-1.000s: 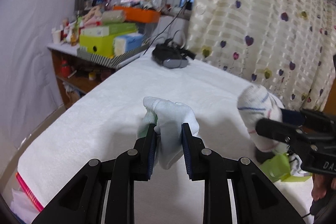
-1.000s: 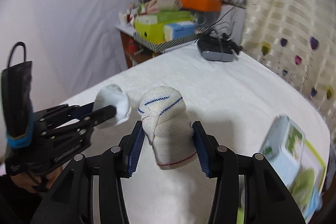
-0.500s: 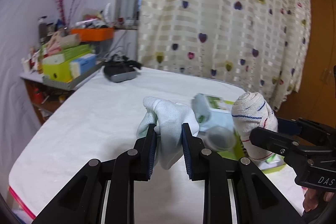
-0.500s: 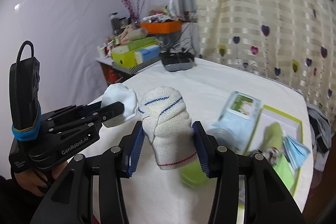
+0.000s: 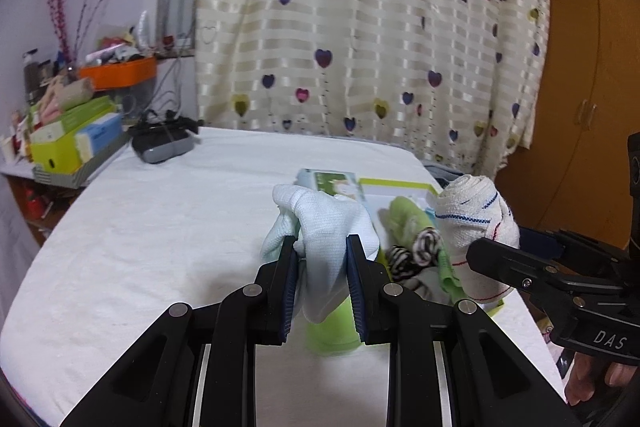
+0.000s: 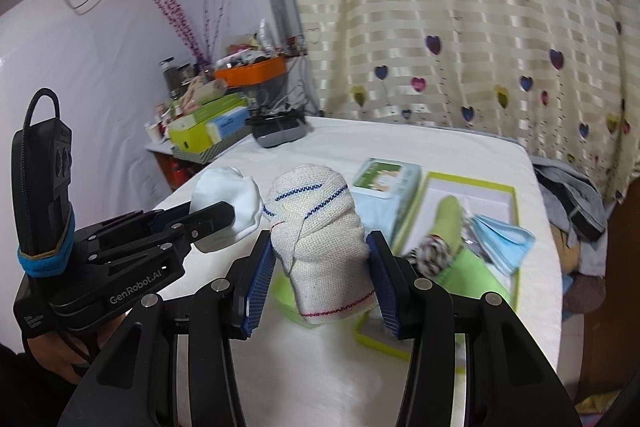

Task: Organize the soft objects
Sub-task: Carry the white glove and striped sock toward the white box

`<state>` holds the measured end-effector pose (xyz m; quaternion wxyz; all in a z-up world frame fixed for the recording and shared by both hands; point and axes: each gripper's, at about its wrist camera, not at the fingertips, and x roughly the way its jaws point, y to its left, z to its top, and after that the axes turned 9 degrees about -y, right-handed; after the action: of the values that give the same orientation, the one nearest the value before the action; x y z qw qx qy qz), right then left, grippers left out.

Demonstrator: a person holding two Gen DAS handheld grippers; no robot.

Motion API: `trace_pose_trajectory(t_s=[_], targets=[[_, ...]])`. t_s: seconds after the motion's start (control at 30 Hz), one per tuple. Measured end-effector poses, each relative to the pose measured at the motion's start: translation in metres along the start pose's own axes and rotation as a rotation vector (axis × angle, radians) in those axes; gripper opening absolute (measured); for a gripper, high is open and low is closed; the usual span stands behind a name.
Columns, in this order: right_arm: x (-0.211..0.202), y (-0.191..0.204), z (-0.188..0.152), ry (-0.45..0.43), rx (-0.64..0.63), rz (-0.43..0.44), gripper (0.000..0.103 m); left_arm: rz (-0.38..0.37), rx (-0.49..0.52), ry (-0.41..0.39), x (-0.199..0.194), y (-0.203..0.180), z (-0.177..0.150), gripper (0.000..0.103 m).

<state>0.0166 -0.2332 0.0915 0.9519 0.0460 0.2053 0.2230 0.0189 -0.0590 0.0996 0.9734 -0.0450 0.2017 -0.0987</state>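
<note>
My left gripper point(image 5: 322, 247) is shut on a white sock bundle point(image 5: 328, 227), held above the white table. My right gripper point(image 6: 320, 247) is shut on a cream rolled sock with blue and red stitching point(image 6: 320, 223). Each shows in the other's view: the cream roll at the right of the left wrist view point(image 5: 476, 223), the white bundle at the left of the right wrist view point(image 6: 228, 195). A green-rimmed tray point(image 6: 508, 195) lies ahead, holding a green sock point(image 6: 448, 219), a black-and-white striped roll point(image 6: 432, 255) and a blue cloth point(image 6: 504, 239).
A pale box with a green label point(image 6: 384, 179) lies beside the tray. A dark device with cables point(image 5: 162, 143) sits at the table's far left. A cluttered shelf with green boxes point(image 5: 68, 139) stands left. A heart-patterned curtain point(image 5: 360, 27) hangs behind; clothes point(image 6: 568, 195) lie off the table's right edge.
Both grippers have swung right with their socks still held. The tray with its socks and the curtain have come into view, while the shelf has slid to the left.
</note>
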Motion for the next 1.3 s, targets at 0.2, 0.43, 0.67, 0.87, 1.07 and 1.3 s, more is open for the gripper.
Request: trace_pose_trajectory(t_s=[0.2, 0.43, 0.67, 0.87, 1.07, 1.3], targets=[[-0.008, -0.019, -0.004, -0.006, 0.028, -0.037, 0.048, -0.044, 0.019, 0.011, 0.008, -0.021, 0.002, 0.022], [-0.017, -0.049, -0.003, -0.022, 0.075, -0.09, 0.048, -0.087, 0.033, 0.028, 0.026, -0.042, 0.005, 0.022], [-0.022, -0.082, -0.008, -0.021, 0.125, -0.148, 0.048, -0.125, 0.047, 0.058, 0.044, -0.056, 0.003, 0.022], [-0.019, -0.099, -0.02, 0.016, 0.157, -0.179, 0.048, -0.142, 0.048, 0.086, 0.056, -0.061, -0.002, 0.022], [-0.009, -0.1, -0.041, 0.081, 0.172, -0.171, 0.048, -0.158, 0.054, 0.107, 0.062, -0.063, -0.008, 0.022], [0.012, -0.103, -0.052, 0.132, 0.179, -0.169, 0.048, -0.163, 0.056, 0.115, 0.064, -0.064, -0.011, 0.022]])
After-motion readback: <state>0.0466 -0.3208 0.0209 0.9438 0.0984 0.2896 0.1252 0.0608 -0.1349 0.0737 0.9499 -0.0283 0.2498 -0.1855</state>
